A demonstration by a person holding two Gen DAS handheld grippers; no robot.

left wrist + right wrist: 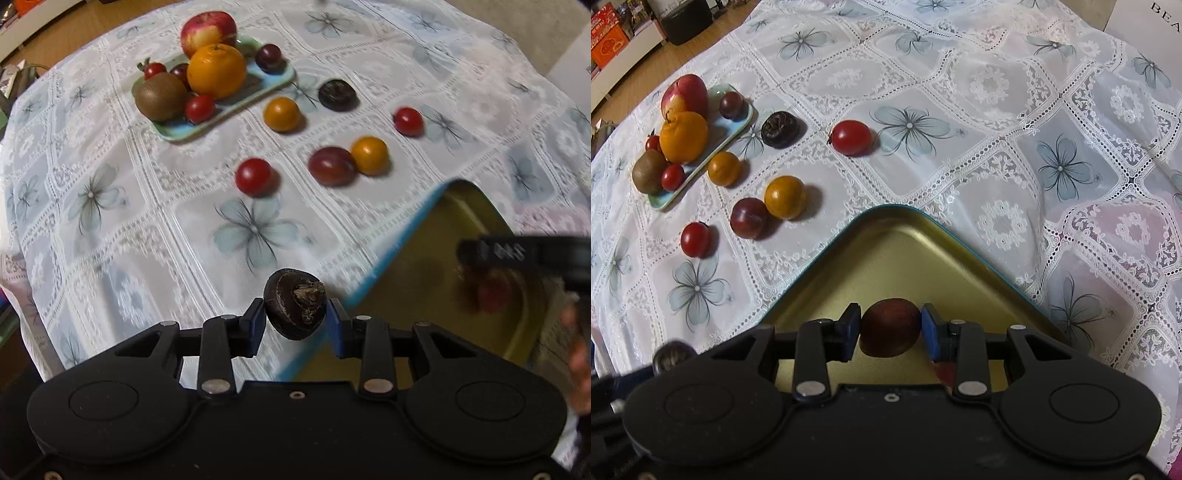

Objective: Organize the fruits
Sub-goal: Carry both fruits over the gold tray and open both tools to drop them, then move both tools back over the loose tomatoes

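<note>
My left gripper is shut on a dark brown water chestnut, held above the tablecloth just left of a gold tray with a blue rim. My right gripper is shut on a dark red cherry tomato, held over the gold tray. Loose on the cloth lie red tomatoes, a dark red one, two yellow-orange ones and another dark chestnut.
A pale green plate at the far left carries an apple, an orange, a kiwi and small tomatoes. A bit of red fruit shows in the tray under my right finger. Wooden floor and shelves lie beyond the table.
</note>
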